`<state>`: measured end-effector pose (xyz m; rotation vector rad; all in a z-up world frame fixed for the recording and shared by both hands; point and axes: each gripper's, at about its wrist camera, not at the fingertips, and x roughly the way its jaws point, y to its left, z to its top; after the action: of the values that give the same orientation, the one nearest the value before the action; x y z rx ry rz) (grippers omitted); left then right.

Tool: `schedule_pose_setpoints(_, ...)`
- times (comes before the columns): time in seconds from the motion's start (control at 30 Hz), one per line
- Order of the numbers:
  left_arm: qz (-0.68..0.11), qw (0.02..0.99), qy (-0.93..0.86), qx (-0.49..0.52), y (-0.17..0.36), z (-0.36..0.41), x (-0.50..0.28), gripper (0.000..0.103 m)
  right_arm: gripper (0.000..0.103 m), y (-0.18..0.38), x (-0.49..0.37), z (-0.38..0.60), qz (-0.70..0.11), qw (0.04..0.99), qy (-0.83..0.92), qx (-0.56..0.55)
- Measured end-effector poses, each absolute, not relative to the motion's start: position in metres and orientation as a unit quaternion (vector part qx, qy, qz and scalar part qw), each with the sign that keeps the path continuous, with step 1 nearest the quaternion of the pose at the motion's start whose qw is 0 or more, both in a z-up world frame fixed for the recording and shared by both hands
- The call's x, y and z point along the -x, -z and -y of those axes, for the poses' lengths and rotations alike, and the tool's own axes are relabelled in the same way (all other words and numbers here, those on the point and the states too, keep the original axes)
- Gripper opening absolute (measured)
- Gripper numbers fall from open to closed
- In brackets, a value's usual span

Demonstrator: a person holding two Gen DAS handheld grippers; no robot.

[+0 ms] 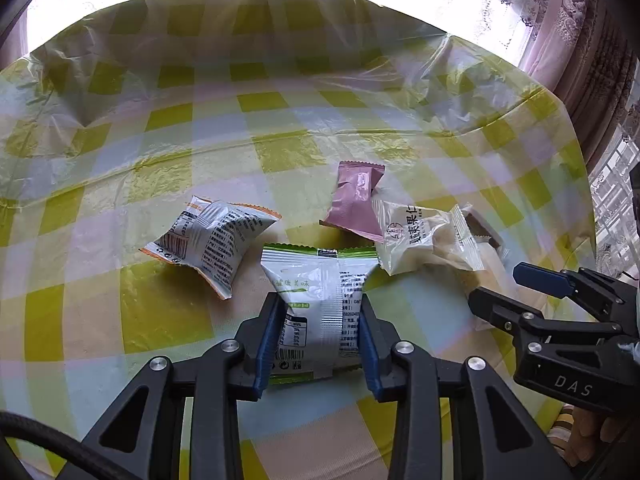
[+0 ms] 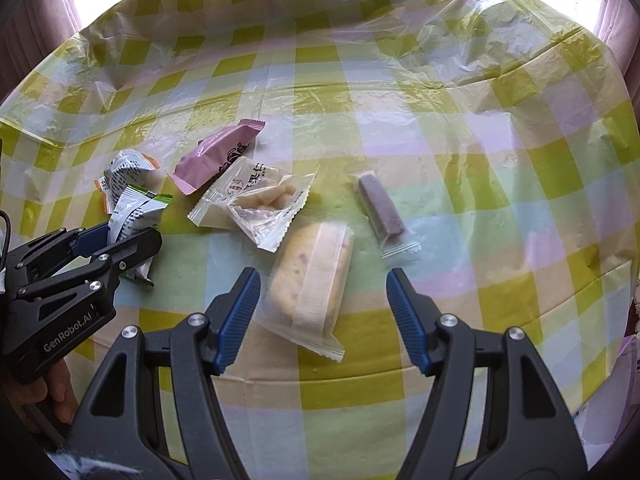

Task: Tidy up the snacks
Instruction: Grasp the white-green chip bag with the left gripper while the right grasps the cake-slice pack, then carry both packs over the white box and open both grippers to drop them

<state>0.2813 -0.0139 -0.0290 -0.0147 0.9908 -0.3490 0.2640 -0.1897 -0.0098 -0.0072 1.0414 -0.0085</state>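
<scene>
The left gripper (image 1: 322, 332) pinches the green-edged packet (image 1: 320, 280) at six o'clock on the checked tablecloth (image 1: 160, 320). The right gripper (image 2: 322, 316) hangs open around the clear-wrapped cake (image 2: 310, 280), untouched. Pickup stage, I judge; next, lift the packet clear of the orange-edged packet (image 1: 208, 240) at ten o'clock.

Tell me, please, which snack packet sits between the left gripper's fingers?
The green-edged white foil packet, squeezed in the left gripper; the others lie loose on the cloth.

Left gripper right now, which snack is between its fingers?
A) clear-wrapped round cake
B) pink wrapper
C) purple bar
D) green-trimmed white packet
D: the left gripper has its blue pads pressed on both sides of the green-trimmed white packet, pinching it in at the waist.
</scene>
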Motion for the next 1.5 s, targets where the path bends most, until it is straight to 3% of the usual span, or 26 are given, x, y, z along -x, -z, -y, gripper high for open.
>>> schedule_pose_setpoints(0.13,-0.484,0.864,0.139,-0.005,0.028,0.019,-0.276,0.036,0.068,0.016,-0.268,0.187,-0.503,0.864,0.003,0.007)
schedule_pose_setpoints(0.2,-0.49,0.862,0.129,-0.004,0.027,0.02,-0.274,0.035,0.055,0.02,-0.268,0.185,-0.508,0.861,0.002,0.015)
schedule_pose_setpoints(0.4,-0.502,0.857,0.115,-0.002,0.026,0.025,-0.265,0.035,0.039,0.017,-0.266,0.177,-0.5,0.865,-0.01,0.029)
schedule_pose_setpoints(1.5,-0.476,0.872,0.106,-0.038,-0.02,0.079,-0.196,0.035,0.039,-0.02,-0.202,0.229,-0.478,0.878,0.008,0.0)
